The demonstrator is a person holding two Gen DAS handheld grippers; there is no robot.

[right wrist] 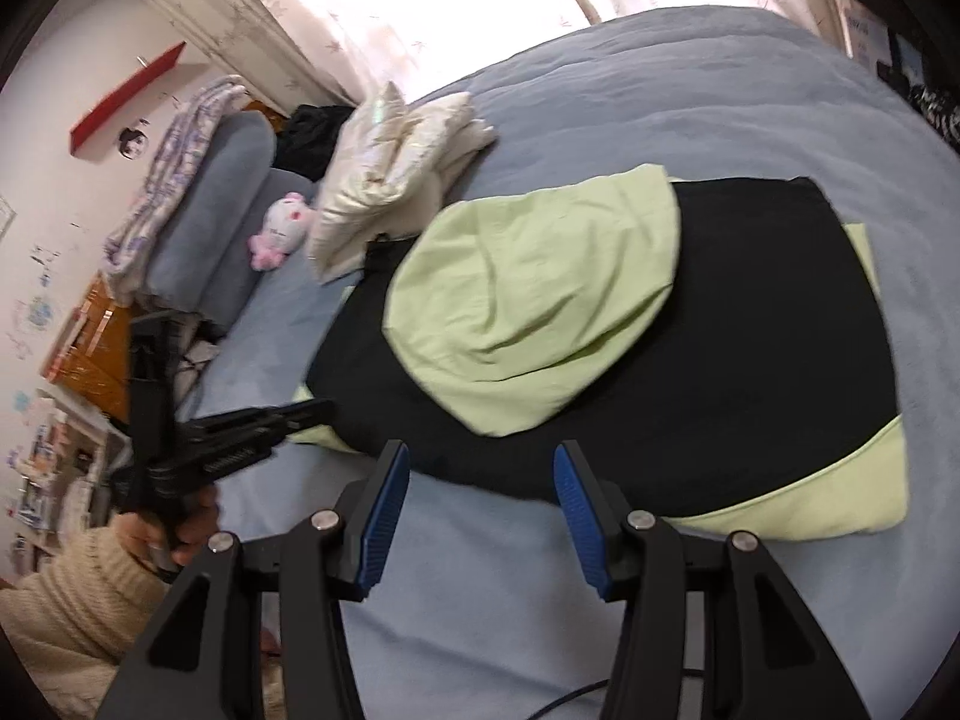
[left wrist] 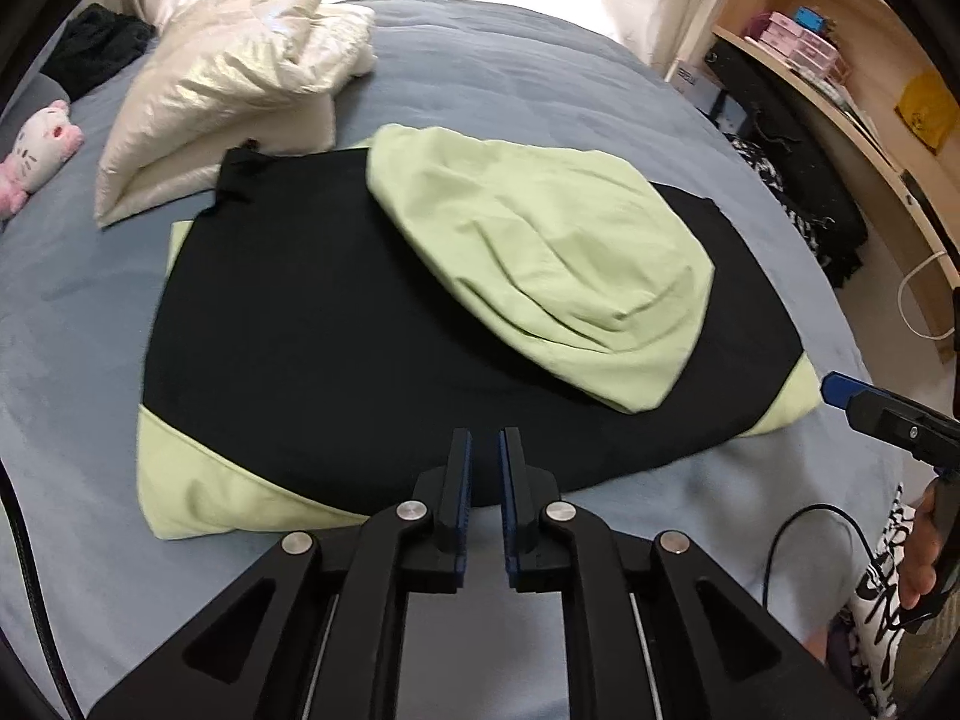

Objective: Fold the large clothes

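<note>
Jaws empty, left gripper (left wrist: 485, 441) nearly together, right gripper (right wrist: 481, 462) apart, above blue bedspread (left wrist: 540, 60).

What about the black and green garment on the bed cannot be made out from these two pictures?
- Left wrist view: the garment's near hem is hidden behind the left gripper's fingers.
- Right wrist view: its near left corner is covered by the left gripper.
- Both views: the green hood covers the collar area; any sleeves are folded out of sight.
</note>
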